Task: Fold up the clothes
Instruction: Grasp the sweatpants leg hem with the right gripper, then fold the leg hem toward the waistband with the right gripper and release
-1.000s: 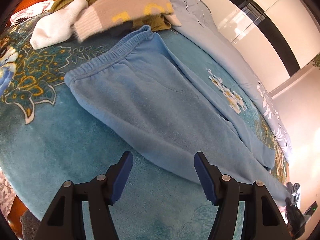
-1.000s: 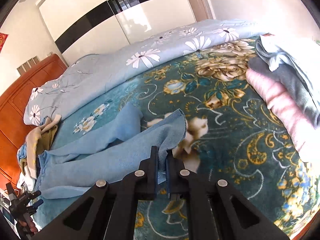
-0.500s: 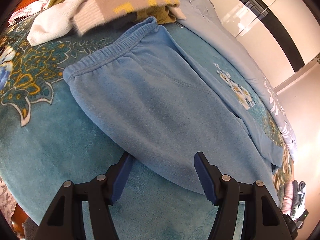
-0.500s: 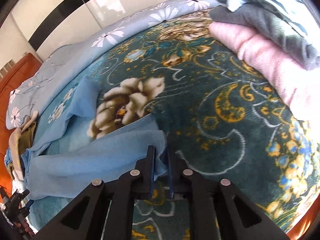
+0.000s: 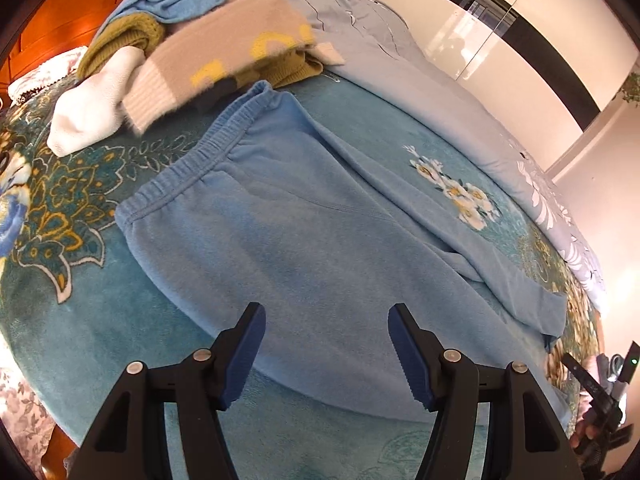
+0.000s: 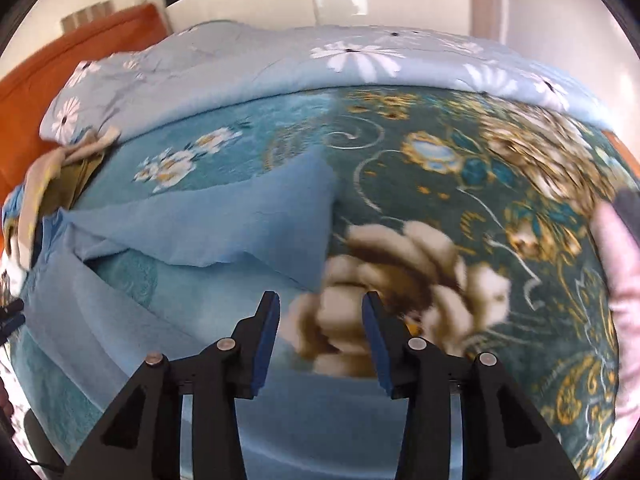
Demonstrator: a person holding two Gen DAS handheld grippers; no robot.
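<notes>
Blue fleece sweatpants (image 5: 304, 240) lie spread on a plush teal floral blanket (image 5: 80, 320), both grippers gaping and empty.

Left wrist view: the left gripper (image 5: 326, 344) hovers over a leg, blue pads wide apart; the ribbed elastic waistband sits at centre left, legs running to lower right. Fuzzy knitwear pile (image 5: 200, 56) fills the upper left.
Right wrist view: the right gripper (image 6: 320, 340) is parted over the blanket's (image 6: 460, 208) cream flower; the sweatpants (image 6: 224, 224) stretch leftward, hems near centre.

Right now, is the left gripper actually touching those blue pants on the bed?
Cannot tell. In the left wrist view the left gripper is open above the blue pants, but looking down along its fingers shows neither a contact nor a gap.
</notes>
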